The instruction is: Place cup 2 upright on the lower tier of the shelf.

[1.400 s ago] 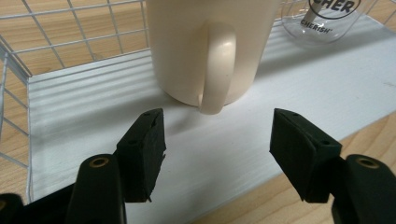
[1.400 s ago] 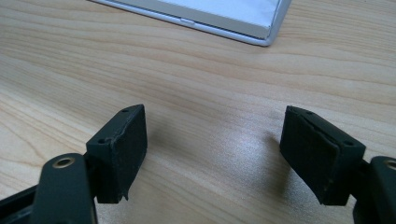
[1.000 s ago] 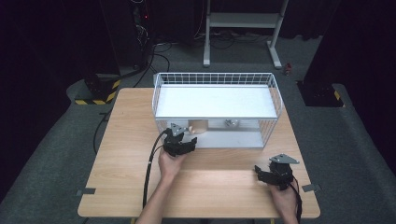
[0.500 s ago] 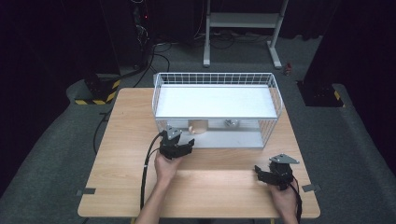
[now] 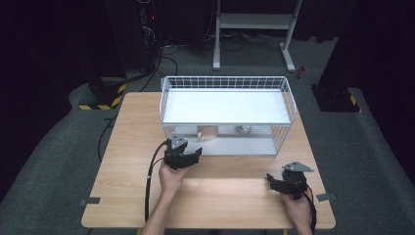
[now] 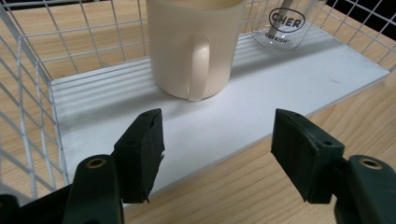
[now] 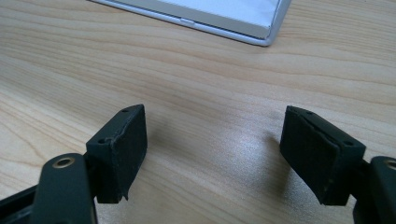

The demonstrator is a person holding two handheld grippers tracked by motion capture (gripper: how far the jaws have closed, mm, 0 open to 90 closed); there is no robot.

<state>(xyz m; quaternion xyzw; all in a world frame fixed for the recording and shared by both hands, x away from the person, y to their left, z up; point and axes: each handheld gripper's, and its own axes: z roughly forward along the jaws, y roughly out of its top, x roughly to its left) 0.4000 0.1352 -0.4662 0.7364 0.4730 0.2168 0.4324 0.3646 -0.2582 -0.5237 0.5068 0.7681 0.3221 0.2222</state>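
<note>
A cream mug (image 6: 196,46) stands on the white lower shelf (image 6: 280,88) of a wire rack (image 5: 225,83), its handle turned toward my left gripper (image 6: 217,154). That gripper is open and empty, just outside the shelf's front edge and short of the mug. Behind the mug to its right is a clear glass (image 6: 285,23) with black lettering. In the high view the left gripper (image 5: 188,155) sits at the rack's front left, with the mug (image 5: 208,132) and glass (image 5: 241,129) under the top shelf. My right gripper (image 7: 215,154) is open and empty, low over the wooden table (image 5: 132,147), at the front right (image 5: 280,183).
The rack's white top shelf (image 5: 225,105) is bare, with wire walls around it. A corner of the lower shelf (image 7: 224,14) lies beyond the right gripper. Cables trail from both grippers toward the table's near edge. Dark floor and a metal stand (image 5: 254,22) lie beyond.
My left gripper has drawn back a little from the rack toward the person, then held still. The right gripper has not moved.
</note>
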